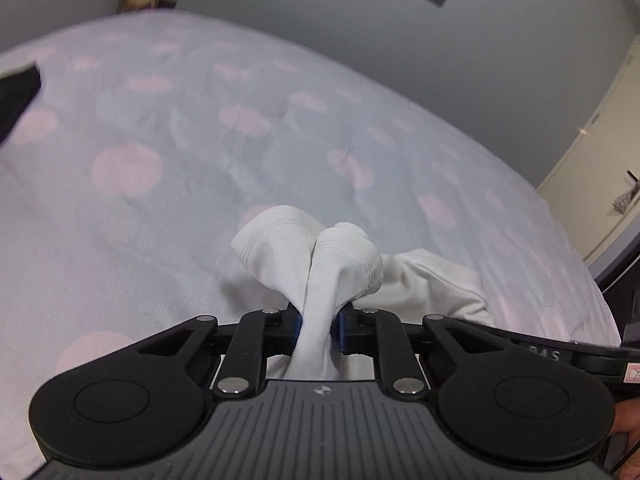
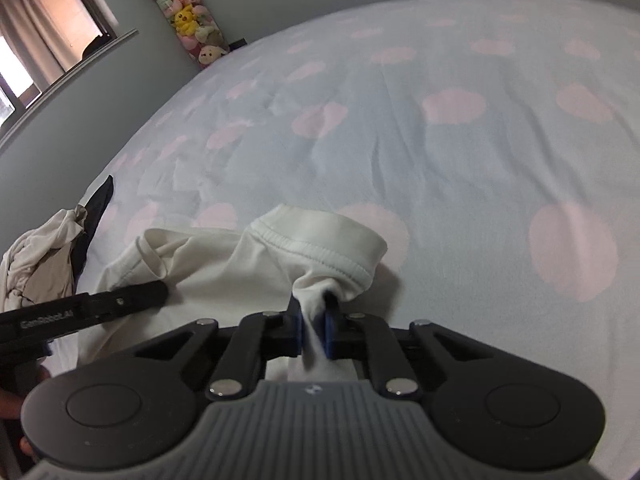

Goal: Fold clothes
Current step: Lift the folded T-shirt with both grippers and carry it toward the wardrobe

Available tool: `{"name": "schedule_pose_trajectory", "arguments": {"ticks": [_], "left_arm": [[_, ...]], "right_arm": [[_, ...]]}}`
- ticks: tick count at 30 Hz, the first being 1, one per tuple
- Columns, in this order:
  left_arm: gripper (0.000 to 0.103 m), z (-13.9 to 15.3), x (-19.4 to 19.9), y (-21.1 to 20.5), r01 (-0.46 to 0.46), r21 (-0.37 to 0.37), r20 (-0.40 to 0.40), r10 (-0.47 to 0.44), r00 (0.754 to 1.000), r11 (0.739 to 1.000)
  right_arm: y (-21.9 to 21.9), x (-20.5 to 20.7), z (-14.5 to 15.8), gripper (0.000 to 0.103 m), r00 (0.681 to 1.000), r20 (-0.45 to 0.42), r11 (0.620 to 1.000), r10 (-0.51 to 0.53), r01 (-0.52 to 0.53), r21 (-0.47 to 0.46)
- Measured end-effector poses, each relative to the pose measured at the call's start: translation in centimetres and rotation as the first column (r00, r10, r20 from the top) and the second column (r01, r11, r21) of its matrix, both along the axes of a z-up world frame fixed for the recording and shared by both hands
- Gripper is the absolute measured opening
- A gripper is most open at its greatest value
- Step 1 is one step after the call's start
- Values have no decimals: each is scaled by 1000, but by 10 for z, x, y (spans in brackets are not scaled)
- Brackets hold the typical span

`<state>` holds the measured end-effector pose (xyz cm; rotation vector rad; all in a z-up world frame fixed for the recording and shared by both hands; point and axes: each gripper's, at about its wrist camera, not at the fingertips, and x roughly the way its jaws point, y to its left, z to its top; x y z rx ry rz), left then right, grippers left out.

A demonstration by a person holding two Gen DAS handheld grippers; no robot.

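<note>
A white garment (image 1: 320, 264) lies bunched on the bed. In the left wrist view my left gripper (image 1: 319, 322) is shut on a twisted bunch of its hemmed edge, which stands up above the blue pads. In the right wrist view my right gripper (image 2: 312, 320) is shut on another hemmed part of the same white garment (image 2: 224, 268), whose stitched band folds over just beyond the pads. The left gripper's black finger (image 2: 132, 294) shows at the left of that view, resting over the cloth.
The bed cover (image 2: 440, 152) is pale blue with pink spots and spreads wide beyond the garment. A heap of other clothes (image 2: 36, 256) and a dark garment (image 2: 96, 204) lie at the left. Plush toys (image 2: 188, 20) stand by the far wall. A door (image 1: 600, 168) is at the right.
</note>
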<state>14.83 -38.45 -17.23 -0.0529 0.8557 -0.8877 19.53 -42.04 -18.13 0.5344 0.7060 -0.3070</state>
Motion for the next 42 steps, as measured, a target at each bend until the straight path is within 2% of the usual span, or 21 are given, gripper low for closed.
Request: {"name": "schedule_pose_trajectory", "arguments": {"ticks": [3,6,17,28,35,42], "left_arm": [[13,22,-13,10,13,-11,59,-12,998,1000],[13,42,-25,24,16,-43,84,-12,996,999],[12,104,-77,52,58,-92,180,-41,983,994],[12,156,-129,48,162,-157,293,-110,950,974],[12,186,-167,23,287,-198,343,-208,916,937],[11,223,-207,-13,444,-231,370,-344,863,866]], "right_arm": [[19,-8,23,10,999,27,995,20,-18,-100],[37,-23,44,10,998,63,985,23,-12,-173],[86,-92,112,10,983,182,947,17,43,-317],[103,-170,173,10,948,317,902,-25,158,-402],[94,-229,211,10,921,383,864,-72,249,-438],[74,-301,251,10,901,418,823,-114,321,-469]]}}
